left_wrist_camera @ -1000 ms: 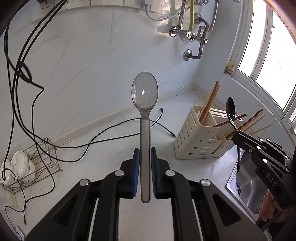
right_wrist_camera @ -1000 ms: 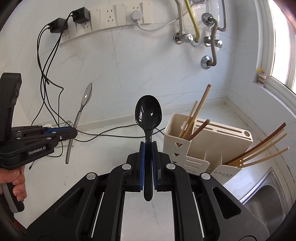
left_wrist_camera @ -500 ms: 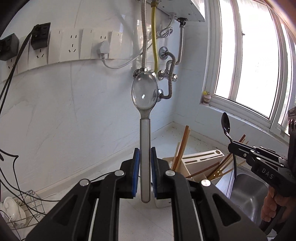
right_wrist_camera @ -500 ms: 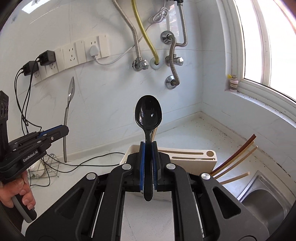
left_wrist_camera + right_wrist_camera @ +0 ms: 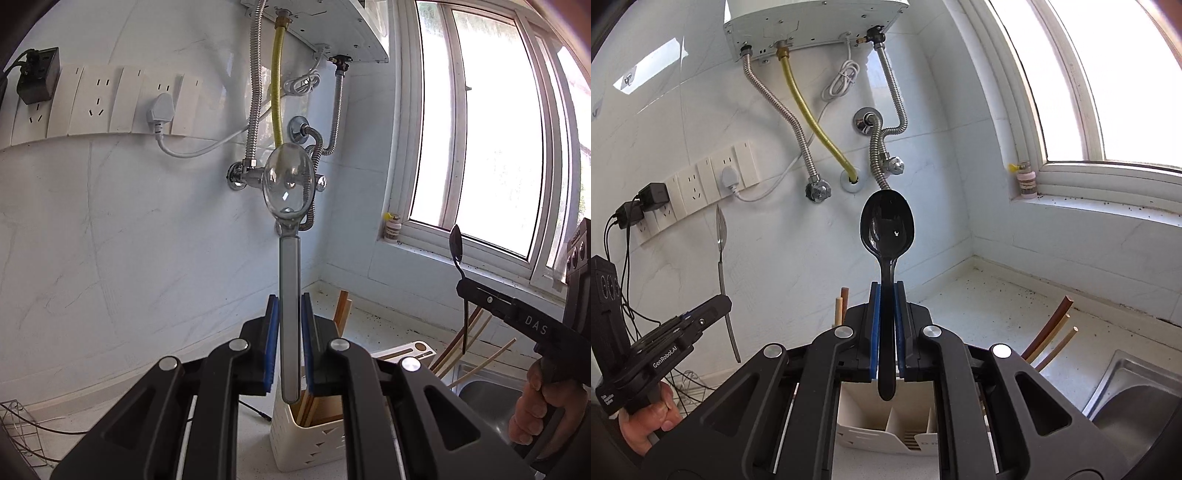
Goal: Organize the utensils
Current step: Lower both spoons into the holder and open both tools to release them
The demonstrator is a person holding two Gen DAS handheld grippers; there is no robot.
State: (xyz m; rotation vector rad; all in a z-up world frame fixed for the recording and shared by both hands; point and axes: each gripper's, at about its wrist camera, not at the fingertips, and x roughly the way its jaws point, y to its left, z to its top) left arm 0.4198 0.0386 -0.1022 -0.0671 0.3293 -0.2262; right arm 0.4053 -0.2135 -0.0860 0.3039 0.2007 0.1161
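My left gripper (image 5: pixel 290 306) is shut on the handle of a silver spoon (image 5: pixel 290 206), which stands upright with its bowl up. My right gripper (image 5: pixel 886 295) is shut on a black spoon (image 5: pixel 887 229), also bowl up. A cream utensil holder (image 5: pixel 310 439) with wooden chopsticks (image 5: pixel 341 310) sits on the counter just below and beyond the left gripper's fingers. In the right wrist view the same holder (image 5: pixel 886 428) lies directly under the gripper. Each gripper shows in the other's view: the right gripper (image 5: pixel 463 286) at the right edge, the left gripper (image 5: pixel 722 302) at the lower left.
A steel sink (image 5: pixel 1137 398) lies to the right of the holder, with more chopsticks (image 5: pixel 1051 339) leaning by it. Pipes and hoses (image 5: pixel 812 122) hang from a water heater on the back wall. A wire rack (image 5: pixel 14 424) and cables sit at the far left.
Both grippers have swung toward the wall corner and tilted up, carrying their spoons. The holder has slid from ahead of them to just beneath their fingers.
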